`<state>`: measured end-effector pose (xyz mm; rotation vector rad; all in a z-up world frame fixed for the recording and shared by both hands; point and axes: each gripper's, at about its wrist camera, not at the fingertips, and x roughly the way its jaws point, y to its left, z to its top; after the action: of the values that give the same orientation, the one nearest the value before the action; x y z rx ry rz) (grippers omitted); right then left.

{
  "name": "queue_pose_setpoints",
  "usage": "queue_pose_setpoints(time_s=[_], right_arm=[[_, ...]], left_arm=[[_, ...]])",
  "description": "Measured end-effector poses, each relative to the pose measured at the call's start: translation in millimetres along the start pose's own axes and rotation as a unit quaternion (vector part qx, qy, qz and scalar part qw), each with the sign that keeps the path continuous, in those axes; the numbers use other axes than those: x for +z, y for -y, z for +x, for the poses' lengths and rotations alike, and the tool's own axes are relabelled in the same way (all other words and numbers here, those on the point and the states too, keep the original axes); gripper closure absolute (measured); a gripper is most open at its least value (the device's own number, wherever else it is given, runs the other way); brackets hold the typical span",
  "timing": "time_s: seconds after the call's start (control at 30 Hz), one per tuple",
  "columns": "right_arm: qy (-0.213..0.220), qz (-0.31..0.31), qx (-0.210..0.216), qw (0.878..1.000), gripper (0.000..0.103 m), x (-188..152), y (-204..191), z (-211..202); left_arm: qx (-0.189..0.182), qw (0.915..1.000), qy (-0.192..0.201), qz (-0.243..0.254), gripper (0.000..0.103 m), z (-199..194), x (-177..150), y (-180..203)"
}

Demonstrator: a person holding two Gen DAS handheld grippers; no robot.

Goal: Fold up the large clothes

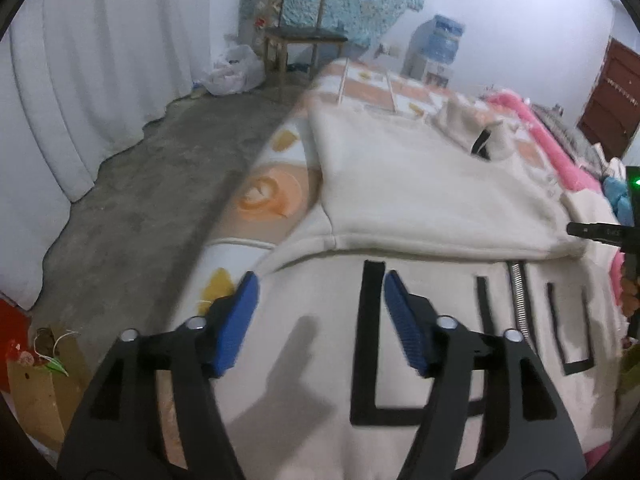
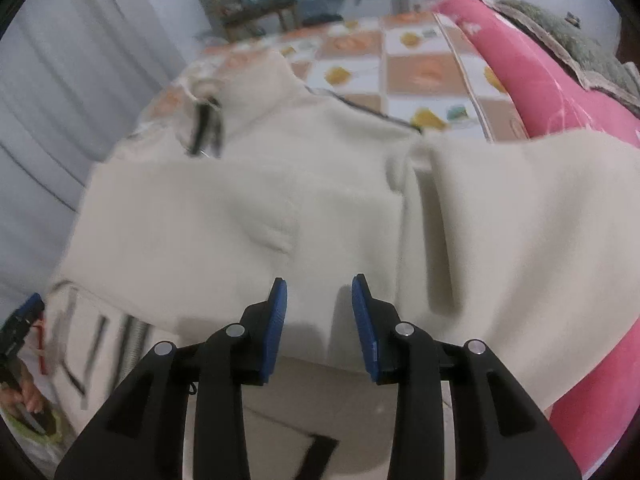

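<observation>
A large cream sweatshirt (image 1: 420, 184) with black block letters (image 1: 368, 344) and a metal zipper (image 1: 518, 300) lies on the bed, its far part folded back over the lettered front. My left gripper (image 1: 320, 288) hovers open above the lettered cloth, nothing between its blue pads. In the right wrist view the same cream sweatshirt (image 2: 240, 208) spreads ahead with the folded edge crossing just under my right gripper (image 2: 319, 294), whose jaws stand apart with no cloth pinched. The right gripper's tip (image 1: 592, 232) shows at the left view's right edge.
A patterned bedsheet (image 2: 424, 68) covers the bed, with a pink blanket (image 2: 540, 80) along its right side. A concrete floor (image 1: 140, 208), white curtain (image 1: 80, 80), wooden chair (image 1: 300, 36), plastic bag (image 1: 232, 72) and water dispenser (image 1: 436, 48) lie beyond. A cardboard box (image 1: 36, 384) sits on the floor.
</observation>
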<state>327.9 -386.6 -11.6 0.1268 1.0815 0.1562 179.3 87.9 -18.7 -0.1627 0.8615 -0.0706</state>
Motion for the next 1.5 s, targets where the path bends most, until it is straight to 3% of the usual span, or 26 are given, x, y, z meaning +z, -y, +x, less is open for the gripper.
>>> queue_pose_setpoints(time_s=[0.2, 0.33, 0.4, 0.5, 0.6, 0.77, 0.87, 0.93, 1.07, 1.2, 1.33, 1.5], right_arm=[[0.023, -0.022, 0.009, 0.999, 0.069, 23, -18, 12], [0.001, -0.055, -0.037, 0.998, 0.069, 23, -25, 46], [-0.003, -0.065, -0.052, 0.997, 0.069, 19, -29, 38], [0.011, -0.055, -0.018, 0.998, 0.069, 7, -27, 15], [0.021, -0.074, -0.021, 0.997, 0.06, -5, -30, -2], [-0.005, -0.093, -0.036, 0.995, 0.056, -29, -29, 17], [0.013, -0.118, -0.056, 0.991, 0.053, -37, -36, 16], [0.008, -0.119, -0.06, 0.991, 0.053, -37, -37, 13], [0.018, -0.106, -0.045, 0.993, 0.052, -40, -36, -11], [0.032, -0.103, -0.049, 0.993, 0.036, -47, -36, -30], [0.017, -0.083, -0.052, 0.995, 0.025, -62, -30, -34], [-0.013, -0.072, -0.07, 0.995, 0.022, -77, -18, -21]], left_arm=[[0.029, 0.9988, 0.015, 0.036, 0.026, -5, 26, 25], [0.04, 0.9976, 0.003, 0.056, 0.026, 19, 41, 54], [0.04, 0.9968, -0.005, 0.069, 0.026, 29, 47, 71], [0.026, 0.996, -0.002, 0.086, 0.019, 38, 54, 96], [0.015, 0.9928, 0.003, 0.119, 0.018, 53, 58, 129], [0.023, 0.9856, -0.011, 0.167, 0.018, 93, 45, 173], [0.028, 0.9805, -0.042, 0.19, 0.017, 119, 27, 187], [0.039, 0.9813, -0.02, 0.187, 0.016, 119, 23, 187], [0.02, 0.9843, -0.033, 0.172, 0.016, 110, 28, 185], [-0.003, 0.9844, -0.019, 0.175, 0.016, 96, 29, 196], [-0.024, 0.983, -0.023, 0.18, 0.015, 103, 28, 217], [-0.028, 0.9818, -0.037, 0.184, 0.015, 123, 20, 229]])
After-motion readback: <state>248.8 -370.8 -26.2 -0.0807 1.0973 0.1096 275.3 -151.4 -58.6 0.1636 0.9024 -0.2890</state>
